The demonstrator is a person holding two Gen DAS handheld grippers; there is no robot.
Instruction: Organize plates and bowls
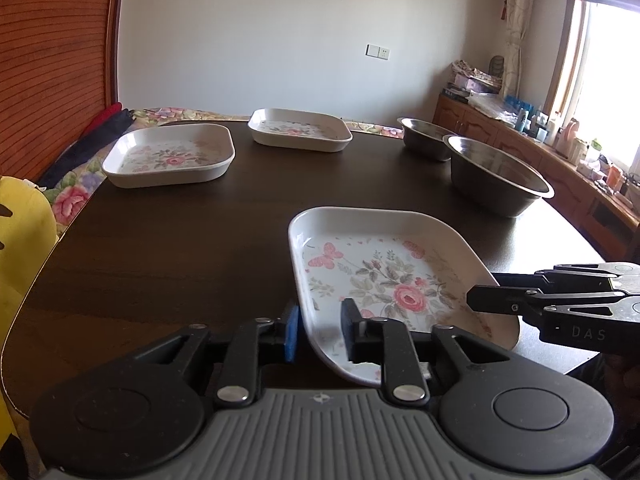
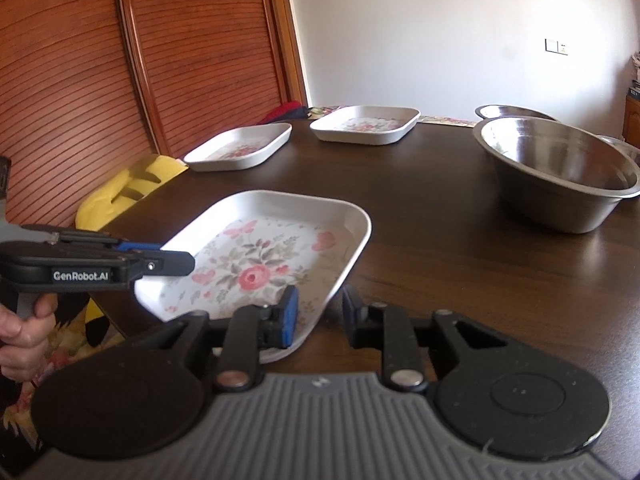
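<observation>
**Both tongs straddle floral plate's rim**

The nearest floral plate (image 1: 384, 280) sits at the tabletop's (image 1: 180, 248) near edge, long axis running away. Left tongs (image 1: 320, 332) and right tongs (image 2: 318, 316) bracket opposite rims, jaws narrow, grip unclear.

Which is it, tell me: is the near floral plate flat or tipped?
Tipped: near floral plate has its rim between left gripper fingers, near edge raised above the table.

Three white rectangular plates with pink rose prints are seen on a dark wooden table (image 1: 160, 248). The nearest plate (image 1: 384, 276) is tilted at the front edge. Two more plates (image 1: 170, 156) (image 1: 300, 130) lie flat at the far side. Two steel bowls (image 1: 496, 176) (image 1: 426, 136) stand upright on the right.
</observation>
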